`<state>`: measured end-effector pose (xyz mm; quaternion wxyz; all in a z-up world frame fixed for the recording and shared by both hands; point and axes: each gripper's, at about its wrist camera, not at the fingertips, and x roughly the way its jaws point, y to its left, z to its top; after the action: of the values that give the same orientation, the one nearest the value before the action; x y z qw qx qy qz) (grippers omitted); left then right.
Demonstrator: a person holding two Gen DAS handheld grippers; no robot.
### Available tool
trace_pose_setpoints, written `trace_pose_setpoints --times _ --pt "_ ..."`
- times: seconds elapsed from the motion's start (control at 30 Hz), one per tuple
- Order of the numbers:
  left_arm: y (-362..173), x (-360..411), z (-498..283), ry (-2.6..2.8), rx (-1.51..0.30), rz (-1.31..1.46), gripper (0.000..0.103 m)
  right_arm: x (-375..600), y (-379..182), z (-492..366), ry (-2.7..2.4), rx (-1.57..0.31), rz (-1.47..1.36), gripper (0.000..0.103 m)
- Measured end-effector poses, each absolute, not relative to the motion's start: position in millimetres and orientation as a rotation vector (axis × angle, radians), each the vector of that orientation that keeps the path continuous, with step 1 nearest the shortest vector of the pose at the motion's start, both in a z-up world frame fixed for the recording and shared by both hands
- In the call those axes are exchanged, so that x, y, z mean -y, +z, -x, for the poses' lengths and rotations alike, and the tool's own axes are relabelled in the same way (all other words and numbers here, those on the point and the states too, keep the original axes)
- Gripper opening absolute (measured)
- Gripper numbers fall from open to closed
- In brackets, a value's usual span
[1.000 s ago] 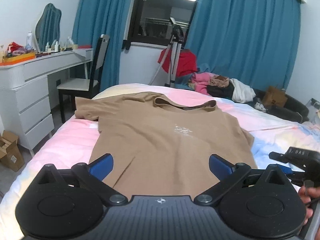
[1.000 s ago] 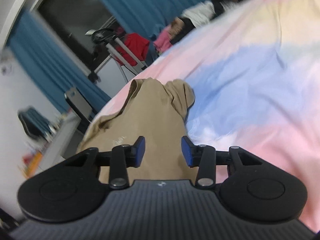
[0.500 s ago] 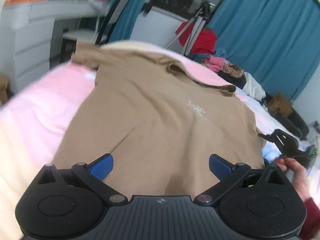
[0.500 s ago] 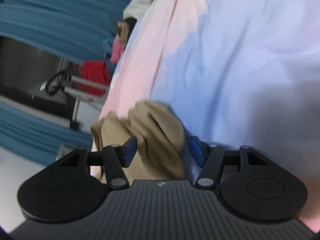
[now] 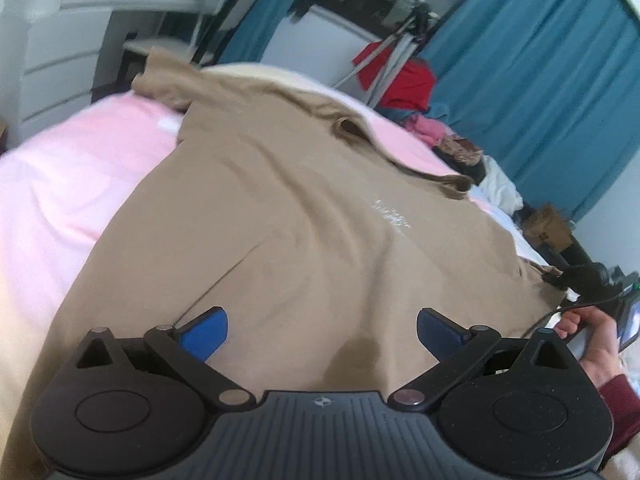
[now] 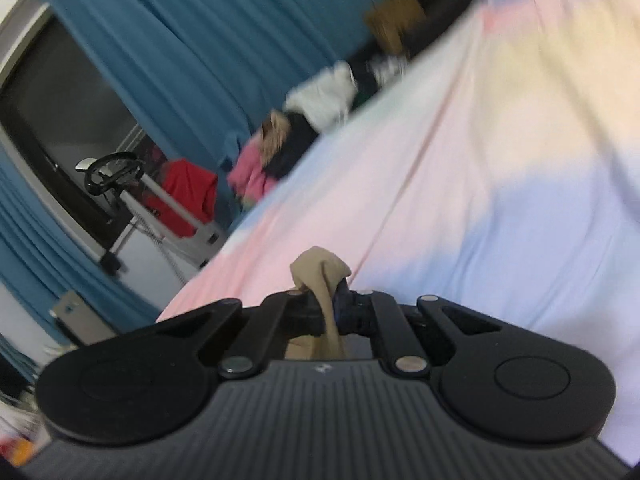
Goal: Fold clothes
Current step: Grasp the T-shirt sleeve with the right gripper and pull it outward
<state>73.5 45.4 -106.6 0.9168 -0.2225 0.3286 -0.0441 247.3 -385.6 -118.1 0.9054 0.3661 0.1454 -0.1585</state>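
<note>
Tan shirt (image 5: 288, 216) spread on pink bedsheet (image 5: 68, 168)

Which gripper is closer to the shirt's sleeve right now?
Right. The right gripper is clamped on the sleeve; the left gripper hovers open over the shirt's lower body.

Tan shirt (image 5: 304, 216) on pink, blue and yellow pastel sheet (image 6: 500, 184)
</note>
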Motion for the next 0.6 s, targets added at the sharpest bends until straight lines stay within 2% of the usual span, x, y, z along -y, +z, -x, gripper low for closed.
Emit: trace_pose_setpoints --times 0.13,0.23,0.3,0.37,0.4,0.47,0.6 --pt "-100 -35 -65 -0.111 -0.637 0.376 0.102 407 -118 -232 -0.352 -0.307 -0.753 0.007" --pt "-100 -30 -62 -0.116 -0.634 0.332 0.102 417 -130 -225 -0.332 -0.334 -0.813 0.014" --pt "-103 -29 -63 -0.115 -0.647 0.321 0.102 422 -140 -218 -0.330 -0.369 -0.873 0.035" --pt "-105 -30 -63 -0.113 -0.659 0.322 0.102 430 -150 -207 -0.313 -0.383 -0.949 0.047" --pt "-106 -31 -64 -0.112 -0.665 0.326 0.102 432 -155 -198 -0.285 -0.369 -0.997 0.064" --pt "-107 -33 -64 -0.110 -0.676 0.335 0.102 433 -165 -183 -0.220 -0.345 -1.079 0.086" --pt "-109 -37 -64 -0.109 -0.698 0.376 0.102 425 -174 -195 -0.092 -0.412 -1.145 0.086"
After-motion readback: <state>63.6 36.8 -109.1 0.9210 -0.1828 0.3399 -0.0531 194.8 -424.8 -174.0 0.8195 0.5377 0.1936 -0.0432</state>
